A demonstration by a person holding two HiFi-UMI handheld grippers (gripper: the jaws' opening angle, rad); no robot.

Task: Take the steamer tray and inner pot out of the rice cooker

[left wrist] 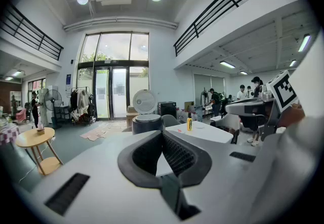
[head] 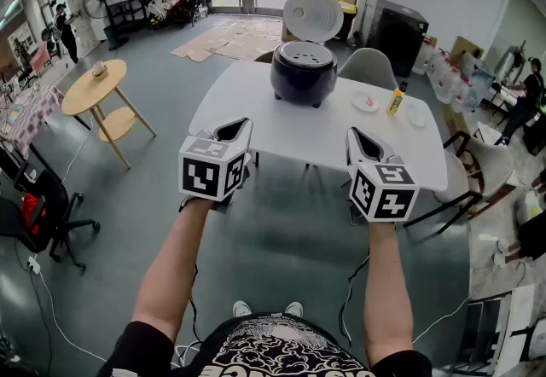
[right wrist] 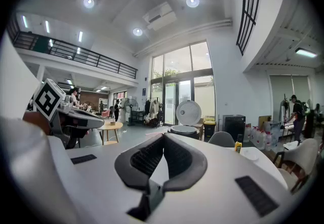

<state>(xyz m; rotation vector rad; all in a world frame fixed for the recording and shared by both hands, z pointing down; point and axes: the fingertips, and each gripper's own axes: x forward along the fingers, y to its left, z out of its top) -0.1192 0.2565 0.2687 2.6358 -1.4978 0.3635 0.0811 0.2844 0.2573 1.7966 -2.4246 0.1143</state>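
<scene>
Grey floor spreads under a white table [head: 281, 138] in the head view, with glass doors at the far end of the room. On the table's far side stands the rice cooker [head: 304, 78], its lid [head: 313, 15] tipped up. The perforated steamer tray [head: 304, 52] sits in its mouth, and the inner pot beneath cannot be seen. A yellow bottle [head: 395, 101] stands to the right of the rice cooker. The left gripper [head: 242, 125] and the right gripper [head: 352, 135] hang at the table's near edge, well apart from the rice cooker.

From the left gripper view, the ribbed pads meet at their tips, clenched on nothing. The rice cooker [left wrist: 147, 123] shows just beyond them, lid up, with the yellow bottle [left wrist: 189, 124] to its right.

From the right gripper view, the jaws are likewise pressed together and empty. The rice cooker [right wrist: 184, 131] stands ahead on the table, and the yellow bottle [right wrist: 238, 145] is off to the right.
</scene>
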